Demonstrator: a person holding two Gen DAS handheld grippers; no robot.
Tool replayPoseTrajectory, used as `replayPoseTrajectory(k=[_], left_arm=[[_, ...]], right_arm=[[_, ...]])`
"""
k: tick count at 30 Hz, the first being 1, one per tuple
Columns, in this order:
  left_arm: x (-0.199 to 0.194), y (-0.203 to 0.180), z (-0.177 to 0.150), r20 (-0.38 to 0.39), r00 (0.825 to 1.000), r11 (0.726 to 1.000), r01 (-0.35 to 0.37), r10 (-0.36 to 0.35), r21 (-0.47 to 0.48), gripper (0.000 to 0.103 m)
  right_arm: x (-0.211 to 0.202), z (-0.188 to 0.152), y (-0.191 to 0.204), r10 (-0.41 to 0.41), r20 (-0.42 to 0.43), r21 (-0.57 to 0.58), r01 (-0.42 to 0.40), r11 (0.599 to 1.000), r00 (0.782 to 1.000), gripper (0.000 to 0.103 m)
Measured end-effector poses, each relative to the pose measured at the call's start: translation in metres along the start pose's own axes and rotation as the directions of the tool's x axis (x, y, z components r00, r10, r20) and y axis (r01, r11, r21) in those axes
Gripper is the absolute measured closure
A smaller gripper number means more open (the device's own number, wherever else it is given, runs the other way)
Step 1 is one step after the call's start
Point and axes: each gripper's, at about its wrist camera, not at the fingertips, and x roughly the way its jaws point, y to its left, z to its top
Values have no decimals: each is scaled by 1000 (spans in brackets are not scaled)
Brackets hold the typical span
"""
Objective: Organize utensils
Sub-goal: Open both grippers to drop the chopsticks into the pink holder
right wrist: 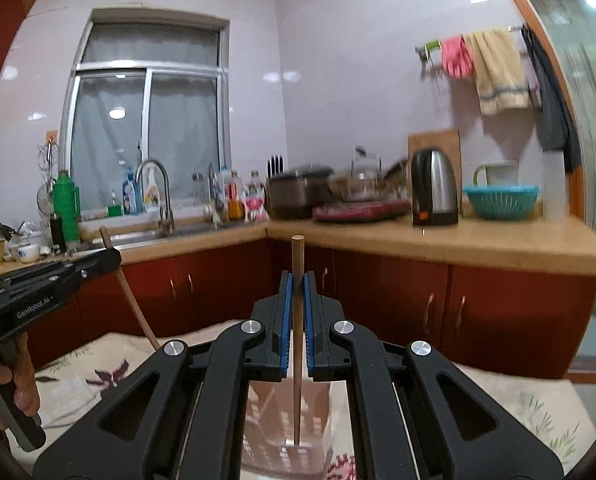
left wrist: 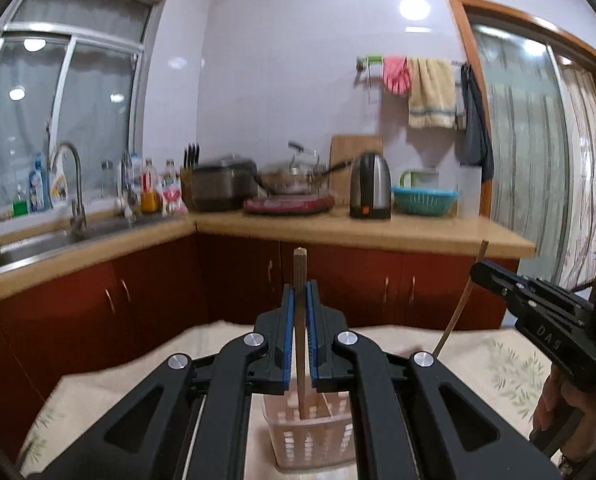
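My left gripper [left wrist: 300,300] is shut on a brown chopstick [left wrist: 300,268] held upright, its lower end inside a clear pinkish slotted utensil holder [left wrist: 310,440] on the table. My right gripper [right wrist: 297,288] is shut on a second wooden chopstick [right wrist: 297,256], also upright, its lower end inside the same holder [right wrist: 289,432]. Each gripper shows in the other's view: the right one [left wrist: 478,270] at the right edge with its chopstick [left wrist: 460,304], the left one [right wrist: 113,258] at the left edge with its chopstick [right wrist: 131,304].
The holder stands on a table with a floral cloth [left wrist: 510,364]. Behind are red cabinets [right wrist: 398,304], a wooden counter [left wrist: 378,228] with a kettle [left wrist: 370,186], blue basket [left wrist: 424,199], pots and bottles, and a sink with faucet [left wrist: 73,184]. A hand [right wrist: 21,376] holds the left gripper's handle.
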Motion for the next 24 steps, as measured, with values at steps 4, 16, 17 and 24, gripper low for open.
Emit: replayPoseTrajectory(k=[4, 16, 17, 24], left_arm=[[7, -1, -11, -39, 999, 1000, -10, 10, 4, 86], [-24, 5, -21, -36, 997, 998, -68, 68, 4, 28], [-28, 5, -22, -36, 997, 997, -75, 75, 10, 28], [-60, 11, -47, -83, 991, 994, -106, 107, 8, 27]], right_arm=[[1, -9, 1, -17, -31, -5, 17, 1000, 999, 93], [-41, -11, 18, -89, -7, -72, 88, 993, 996, 41], [-46, -11, 18, -92, -7, -75, 91, 993, 996, 41], [-93, -30, 27, -109, -36, -70, 106, 992, 993, 41]])
